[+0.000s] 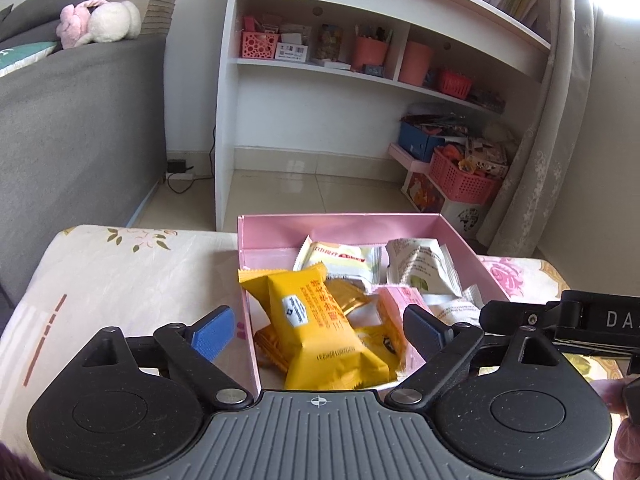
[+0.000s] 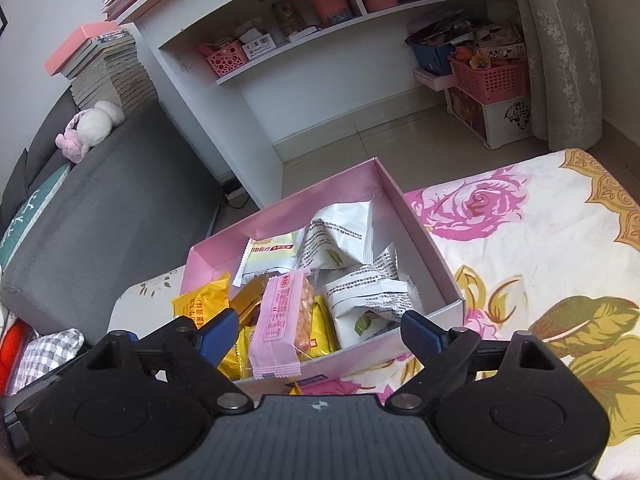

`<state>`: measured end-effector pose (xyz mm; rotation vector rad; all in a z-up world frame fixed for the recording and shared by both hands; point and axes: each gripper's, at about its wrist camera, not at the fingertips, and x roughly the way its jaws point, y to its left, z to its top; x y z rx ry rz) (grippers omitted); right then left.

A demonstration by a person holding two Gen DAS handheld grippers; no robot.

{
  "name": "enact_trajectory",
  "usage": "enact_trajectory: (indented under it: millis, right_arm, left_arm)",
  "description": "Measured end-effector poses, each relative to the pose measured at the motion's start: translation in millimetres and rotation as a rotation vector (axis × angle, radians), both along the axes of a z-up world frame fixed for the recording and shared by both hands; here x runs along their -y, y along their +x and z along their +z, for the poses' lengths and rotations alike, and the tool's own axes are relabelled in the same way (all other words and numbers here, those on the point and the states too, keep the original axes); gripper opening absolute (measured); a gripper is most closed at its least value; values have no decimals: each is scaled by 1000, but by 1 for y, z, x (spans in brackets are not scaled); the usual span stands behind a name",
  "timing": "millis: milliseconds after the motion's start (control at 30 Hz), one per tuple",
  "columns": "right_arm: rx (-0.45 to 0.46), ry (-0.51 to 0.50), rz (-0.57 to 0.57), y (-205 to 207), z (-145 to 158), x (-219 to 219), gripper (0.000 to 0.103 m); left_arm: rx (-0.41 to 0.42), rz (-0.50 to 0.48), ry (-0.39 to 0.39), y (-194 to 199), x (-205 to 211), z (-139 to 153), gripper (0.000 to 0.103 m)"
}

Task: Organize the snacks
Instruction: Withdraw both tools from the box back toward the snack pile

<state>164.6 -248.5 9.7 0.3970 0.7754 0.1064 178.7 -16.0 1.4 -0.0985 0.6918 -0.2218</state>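
A lived-in room at home

Grey sofa point(image 1: 80, 120) with a plush toy point(image 1: 100, 22), white shelf unit point(image 1: 360, 72) crowded with pink baskets, lace curtain point(image 1: 560, 100), floral bedcover point(image 2: 540, 260).

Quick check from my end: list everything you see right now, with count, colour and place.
box: one, pink, open, on the floral cloth
yellow snack packs: several, near left of the box
pink snack pack: one, lying on the yellow ones
white snack packs: about four, far and right side of the box
floral cloth: one, white with pink and yellow flowers, under the box
shelf unit: one, white, behind, holding pink baskets and cups
sofa: one, grey, left
left hand-held gripper: open, over the yellow packs
right hand-held gripper: open, over the pink pack
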Motion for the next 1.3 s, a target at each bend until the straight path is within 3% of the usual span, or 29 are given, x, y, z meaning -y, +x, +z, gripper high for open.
enact_trajectory:
  millis: [700, 900, 1033, 1300]
  right_arm:
    - [43, -128, 45, -72, 25, -11, 94]
    - [49, -142, 80, -91, 7, -14, 95]
    - [-27, -149, 112, -95, -10, -17, 95]
    - [-60, -204, 163, -107, -24, -22, 95]
  left_arm:
    - [-50, -79, 53, -78, -20, 14, 96]
    - [-76, -132, 73, -96, -31, -6, 99]
    - [-99, -169, 80, -104, -38, -18, 99]
    - [-102, -288, 103, -115, -53, -45, 99]
